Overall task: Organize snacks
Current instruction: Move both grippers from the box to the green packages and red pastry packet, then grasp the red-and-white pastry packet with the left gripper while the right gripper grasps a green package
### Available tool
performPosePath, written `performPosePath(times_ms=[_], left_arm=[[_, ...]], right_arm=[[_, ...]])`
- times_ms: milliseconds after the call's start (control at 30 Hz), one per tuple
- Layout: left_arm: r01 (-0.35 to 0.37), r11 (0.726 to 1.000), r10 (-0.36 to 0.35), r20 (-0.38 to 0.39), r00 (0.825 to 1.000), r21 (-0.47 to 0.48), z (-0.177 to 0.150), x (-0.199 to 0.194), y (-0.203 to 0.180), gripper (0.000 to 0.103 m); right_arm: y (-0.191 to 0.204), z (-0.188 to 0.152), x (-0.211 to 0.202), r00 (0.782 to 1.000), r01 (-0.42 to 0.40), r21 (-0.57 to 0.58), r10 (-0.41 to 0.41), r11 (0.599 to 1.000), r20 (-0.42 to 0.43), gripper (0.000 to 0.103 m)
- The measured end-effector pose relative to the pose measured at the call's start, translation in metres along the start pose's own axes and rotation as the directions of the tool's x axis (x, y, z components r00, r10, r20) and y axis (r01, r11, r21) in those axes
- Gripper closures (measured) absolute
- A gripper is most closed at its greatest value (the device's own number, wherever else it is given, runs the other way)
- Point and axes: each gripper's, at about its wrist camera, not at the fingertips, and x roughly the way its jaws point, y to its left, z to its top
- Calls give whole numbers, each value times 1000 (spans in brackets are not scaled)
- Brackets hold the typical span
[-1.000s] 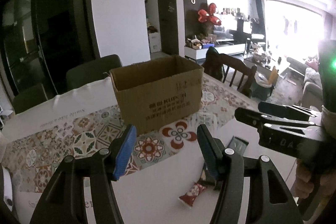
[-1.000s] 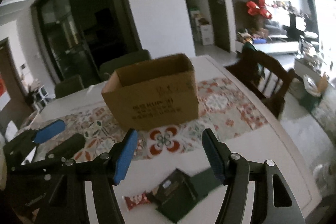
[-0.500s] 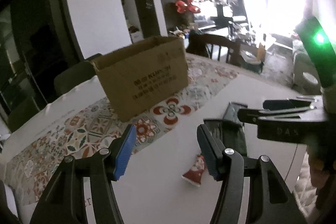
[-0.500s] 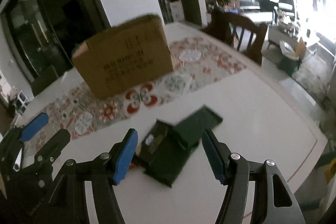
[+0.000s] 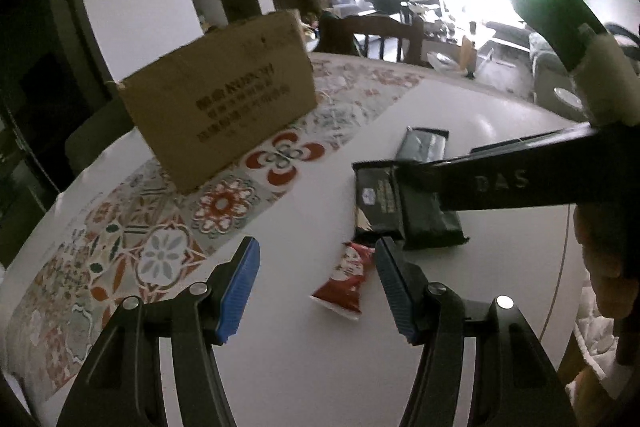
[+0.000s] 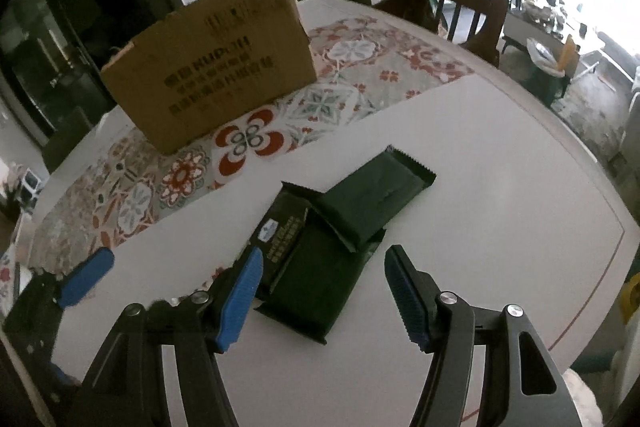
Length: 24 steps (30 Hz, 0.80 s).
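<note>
A: What is the biggest thing here?

B: The round white worktop (image 6: 500,227), with a runner of red and green floral tiles (image 6: 352,67) laid across it. On that runner stands the landmark, a brown cardboard box with dark printed lettering (image 6: 208,67), upright and open at the top.

A: And the snacks, relative to that box?

B: In front of the box, on the bare white surface just off the runner, lie three dark green flat foil packets (image 6: 320,247). They overlap: the one with the serrated end (image 6: 380,195) lies tilted across the others, and one with a small white label (image 5: 376,199) sits on the side nearer the box's left corner. A small red and white printed sachet (image 5: 346,279) lies further from the box than the green pile, just beside it.

A: The tools?

B: The left hand-held gripper (image 5: 316,287) hangs over the worktop with its blue pads spread apart, nothing between them; the red sachet sits just ahead of its right pad. The right hand-held gripper (image 6: 324,291) is likewise spread and empty, poised above the near end of the green pile.

A: Anything behind the box?

B: A dark wooden chair (image 6: 460,7) at the worktop's far edge.
</note>
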Motion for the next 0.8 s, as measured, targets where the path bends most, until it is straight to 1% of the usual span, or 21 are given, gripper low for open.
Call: performPosePath(times_ms=[133, 367, 500, 633, 767, 800], left_arm=[[21, 1000, -20, -21, 1000, 16, -1, 8, -4, 45], [41, 999, -41, -59, 997, -2, -4, 21, -2, 49], [54, 998, -54, -74, 996, -13, -6, 26, -1, 52], [62, 997, -65, -84, 994, -34, -6, 32, 3, 58], [81, 995, -85, -79, 993, -50, -5, 35, 5, 58], [83, 995, -87, -82, 993, -53, -6, 36, 5, 60]], right_arm=[[-1, -1, 11, 999, 10, 18, -10, 1000, -33, 39], [-2, -3, 26, 997, 32, 33, -29, 999, -69, 39], [-2, -3, 34, 995, 44, 36, -40, 998, -88, 39], [3, -3, 36, 995, 56, 19, -54, 998, -82, 39], [6, -3, 39, 994, 83, 6, -82, 997, -78, 39], [7, -3, 39, 993, 90, 3, -89, 996, -78, 39]])
